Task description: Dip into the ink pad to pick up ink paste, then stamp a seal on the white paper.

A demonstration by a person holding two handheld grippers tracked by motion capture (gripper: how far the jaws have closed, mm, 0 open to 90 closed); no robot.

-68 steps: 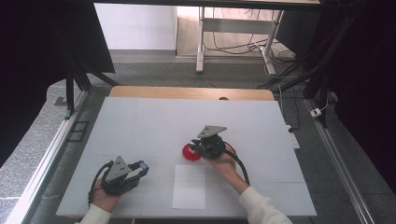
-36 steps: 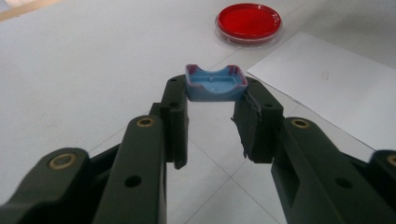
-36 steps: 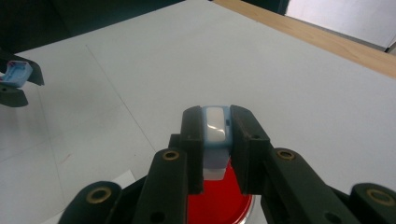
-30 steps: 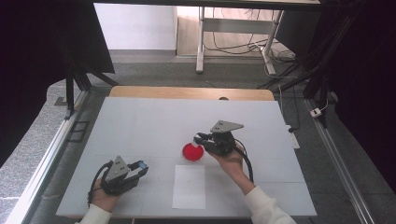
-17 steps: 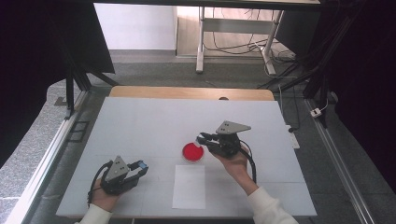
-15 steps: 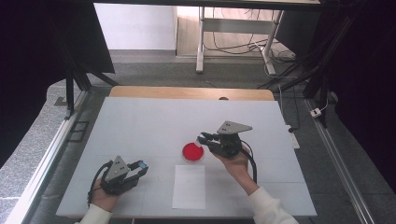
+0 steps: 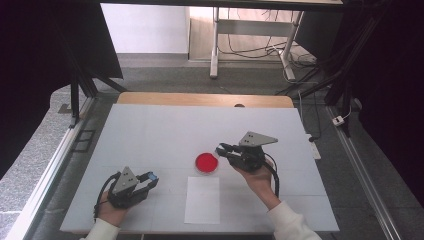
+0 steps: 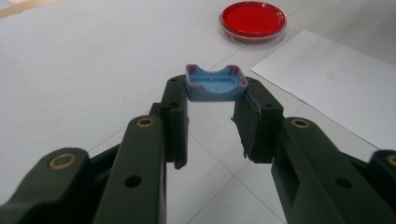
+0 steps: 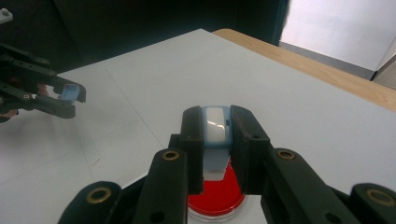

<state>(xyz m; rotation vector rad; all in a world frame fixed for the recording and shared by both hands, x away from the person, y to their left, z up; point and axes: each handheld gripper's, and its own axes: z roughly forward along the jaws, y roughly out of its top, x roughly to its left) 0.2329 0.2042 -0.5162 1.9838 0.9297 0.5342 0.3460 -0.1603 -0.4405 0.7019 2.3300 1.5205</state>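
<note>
A round red dish lies at the middle of the white table, just beyond a white sheet of paper. My right gripper hovers just right of the dish, tilted, shut on a small blue and white piece; the red dish lies under its jaws. Near the front left, my left gripper rests low and is shut on a small blue tray-shaped cap. Beyond it lie the red dish and the paper. The left gripper appears far off in the right gripper view.
A wooden strip runs along the table's far edge. Metal rails flank the table on both sides. A desk frame with cables stands behind. Dark curtains hang at left and right.
My right gripper has lifted off the red dish and drifted right and slightly up, still holding its piece. The left gripper has stayed put.
</note>
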